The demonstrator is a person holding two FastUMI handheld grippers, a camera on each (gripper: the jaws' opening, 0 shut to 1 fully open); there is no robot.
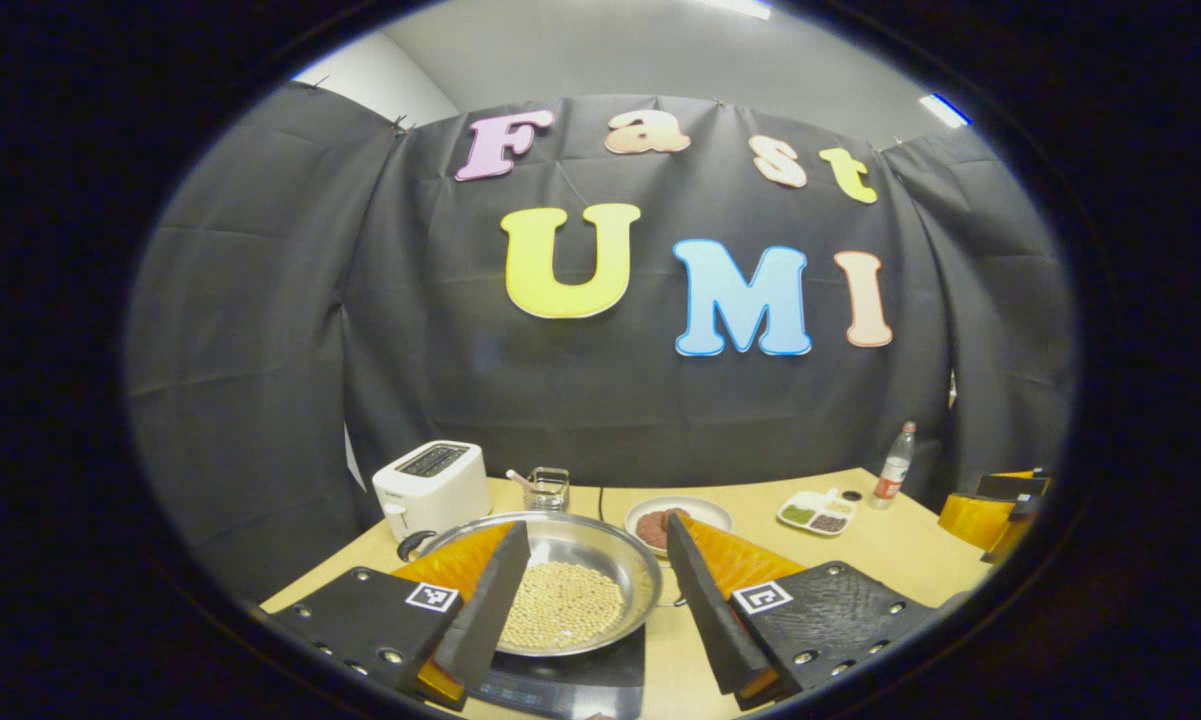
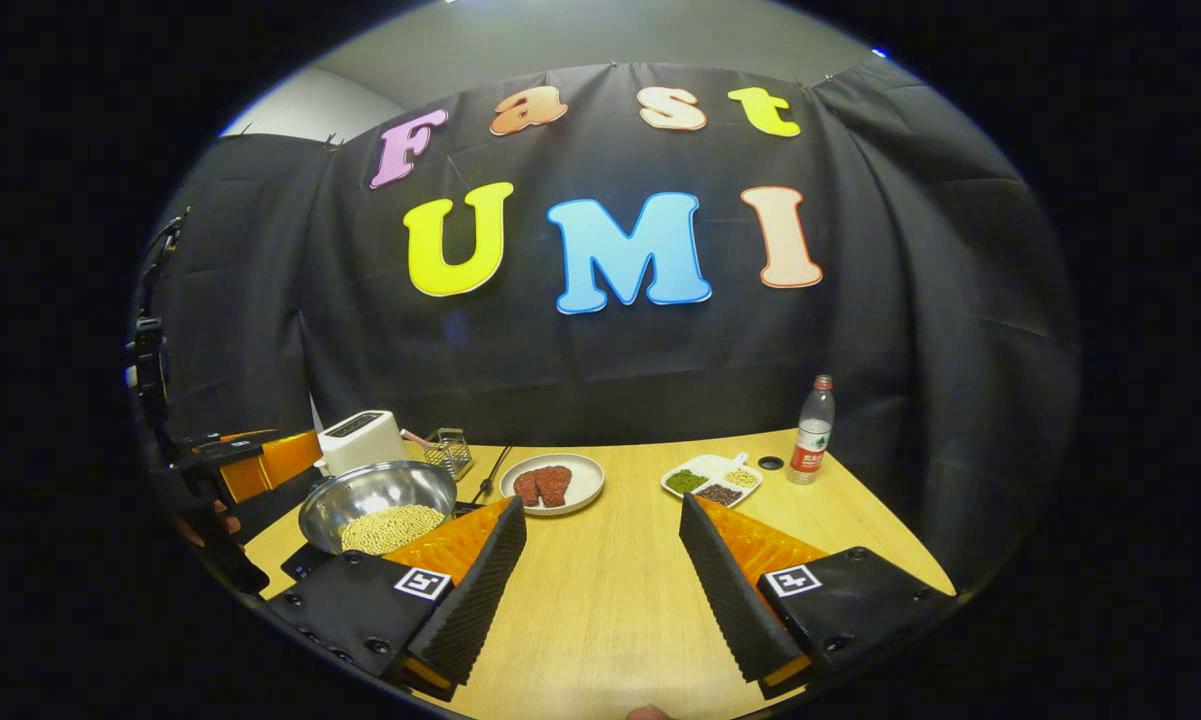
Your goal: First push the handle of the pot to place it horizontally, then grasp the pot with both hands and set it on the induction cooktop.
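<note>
Pot (image 1: pixel 560 590) sits on cooktop (image 1: pixel 570 680) — left claw (image 1: pixel 595 610) and right claw (image 2: pixel 600 590) wide open, empty.

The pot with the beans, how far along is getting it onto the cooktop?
Apparently done: the pot already sits on the dark induction cooktop, beans inside. In hand: nothing; the left gripper and right gripper are open, gripping nothing. Left: seemingly only withdrawing. The handle's angle is unclear.

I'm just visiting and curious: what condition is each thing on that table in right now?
Round steel pot: holds pale beans, sits on the dark cooktop.
Left gripper: open, empty.
Right gripper: open, empty.
White toaster: slots empty.
Clear plastic bottle: upright, uncapped.
White plate: holds reddish food.
</note>
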